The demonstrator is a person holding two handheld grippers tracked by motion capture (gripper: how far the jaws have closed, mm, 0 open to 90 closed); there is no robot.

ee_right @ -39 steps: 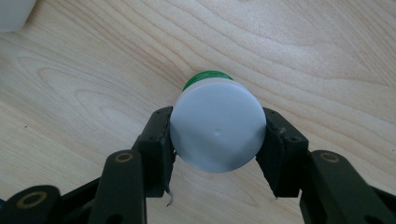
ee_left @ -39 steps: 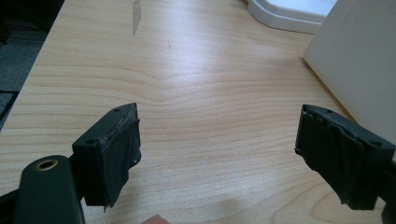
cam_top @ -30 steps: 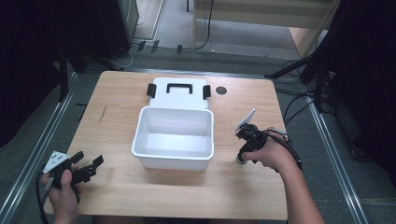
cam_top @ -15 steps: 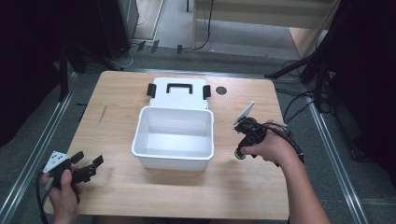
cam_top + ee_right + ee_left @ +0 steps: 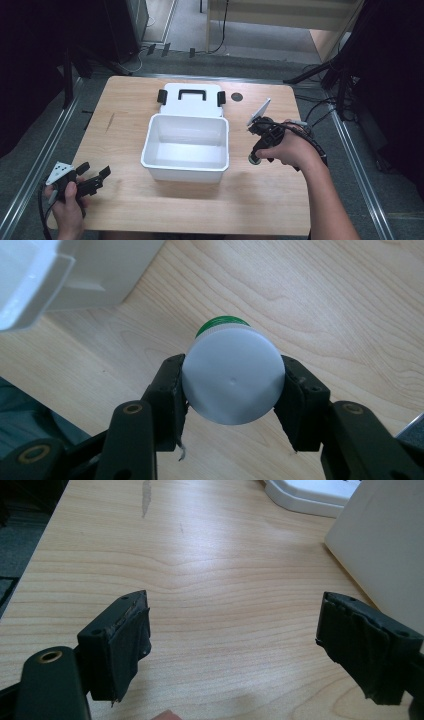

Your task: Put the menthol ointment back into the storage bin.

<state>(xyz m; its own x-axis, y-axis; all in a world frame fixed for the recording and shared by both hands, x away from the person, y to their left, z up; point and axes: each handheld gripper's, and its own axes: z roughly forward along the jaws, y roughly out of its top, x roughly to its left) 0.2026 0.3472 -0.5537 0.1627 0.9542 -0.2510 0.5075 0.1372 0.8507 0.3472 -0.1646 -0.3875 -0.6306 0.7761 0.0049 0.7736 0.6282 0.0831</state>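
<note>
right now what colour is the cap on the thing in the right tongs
White, over a green body; the cap shows best in the right gripper view.

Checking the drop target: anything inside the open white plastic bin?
Nothing visible inside the open white plastic bin: bare white floor and walls. The near wall's inner foot is hidden behind its rim. Its black-latched white lid lies behind it.

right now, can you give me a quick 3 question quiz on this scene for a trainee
1. True or false: the right claw is shut on a white-capped jar.
2. Where is the lid with the black handle? A) on the bin B) flat on the table behind the bin C) on the floor
3. What lies between the left claw jaws?

Key: 1 true. 2 B, behind the white bin. 3 nothing, just bare table; it is open.
</note>
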